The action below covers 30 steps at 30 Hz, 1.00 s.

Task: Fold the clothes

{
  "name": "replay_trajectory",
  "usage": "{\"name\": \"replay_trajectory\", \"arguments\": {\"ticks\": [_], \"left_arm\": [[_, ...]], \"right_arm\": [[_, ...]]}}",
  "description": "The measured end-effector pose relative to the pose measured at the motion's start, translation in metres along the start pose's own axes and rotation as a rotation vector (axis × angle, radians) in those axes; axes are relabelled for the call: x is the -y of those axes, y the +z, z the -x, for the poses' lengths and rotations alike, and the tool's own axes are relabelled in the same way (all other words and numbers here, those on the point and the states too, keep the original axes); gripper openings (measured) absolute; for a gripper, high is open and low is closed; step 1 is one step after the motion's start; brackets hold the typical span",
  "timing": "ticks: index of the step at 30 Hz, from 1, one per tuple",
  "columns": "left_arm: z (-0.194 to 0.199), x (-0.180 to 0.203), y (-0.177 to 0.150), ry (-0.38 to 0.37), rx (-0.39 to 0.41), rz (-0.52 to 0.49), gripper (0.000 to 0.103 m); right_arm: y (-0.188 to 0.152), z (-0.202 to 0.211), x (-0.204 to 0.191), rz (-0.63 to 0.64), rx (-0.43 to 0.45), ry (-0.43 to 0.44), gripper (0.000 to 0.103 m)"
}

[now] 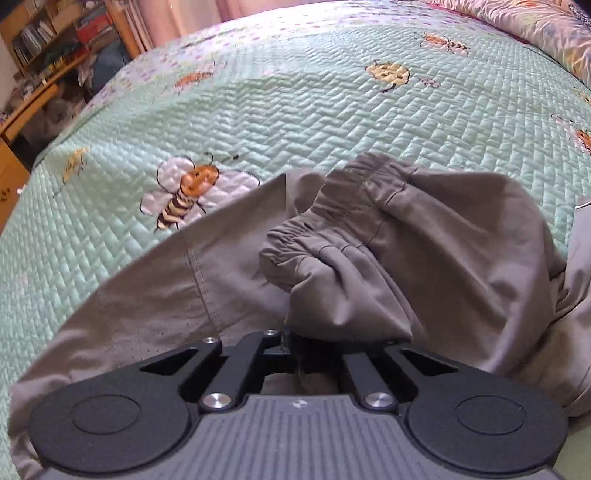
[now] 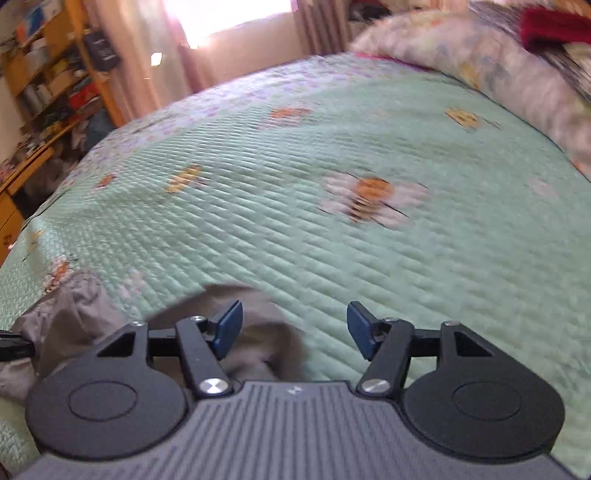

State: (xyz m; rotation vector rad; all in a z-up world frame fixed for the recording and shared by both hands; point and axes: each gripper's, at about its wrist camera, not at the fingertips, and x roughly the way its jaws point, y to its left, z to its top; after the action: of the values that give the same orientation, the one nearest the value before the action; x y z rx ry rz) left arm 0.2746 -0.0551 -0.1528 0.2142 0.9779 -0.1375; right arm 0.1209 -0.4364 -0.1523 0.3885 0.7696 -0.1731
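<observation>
Grey trousers [image 1: 424, 258] with an elastic waistband [image 1: 306, 236] lie bunched on the green quilted bedspread [image 1: 295, 110]. My left gripper [image 1: 299, 343] is shut on a fold of the grey fabric, which drapes over and hides its fingertips. In the right wrist view, which is blurred, my right gripper [image 2: 294, 328] stands open with blue pads [image 2: 229, 325], nothing between them. A corner of the grey trousers [image 2: 258, 332] lies under its left finger, and more grey cloth [image 2: 70, 306] sits at the lower left.
The bedspread carries bee [image 1: 188, 192] and ladybird patterns. A floral duvet [image 1: 535, 22] is heaped at the far right. Wooden shelves and a desk [image 1: 44, 55] stand beyond the bed's left edge. A curtained window [image 2: 229, 22] is behind.
</observation>
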Motion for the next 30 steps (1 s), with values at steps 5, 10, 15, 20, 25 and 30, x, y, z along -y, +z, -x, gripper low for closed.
{"name": "replay_trajectory", "arguments": {"ticks": [5,10,15,20,25,30], "left_arm": [[0.018,-0.009,0.009,0.021,0.057,0.042,0.000],[0.031,-0.010,0.011,0.023,0.080,0.048,0.000],[0.050,0.004,-0.014,-0.021,0.093,0.019,0.000],[0.075,-0.021,-0.031,-0.043,0.125,0.067,0.000],[0.087,-0.060,-0.043,-0.016,0.137,0.123,0.000],[0.081,-0.084,-0.060,-0.016,0.104,0.164,0.001]], "right_arm": [[-0.042,0.112,0.051,-0.266,0.032,0.197,0.063],[-0.052,0.223,0.053,-0.223,0.099,0.178,0.075],[-0.047,0.160,-0.010,0.031,0.105,0.026,0.087],[-0.033,0.014,-0.043,-0.002,-0.049,0.084,0.081],[-0.026,-0.071,-0.061,0.001,-0.190,-0.053,0.025],[-0.025,-0.065,-0.117,0.159,-0.170,-0.011,0.008]]}}
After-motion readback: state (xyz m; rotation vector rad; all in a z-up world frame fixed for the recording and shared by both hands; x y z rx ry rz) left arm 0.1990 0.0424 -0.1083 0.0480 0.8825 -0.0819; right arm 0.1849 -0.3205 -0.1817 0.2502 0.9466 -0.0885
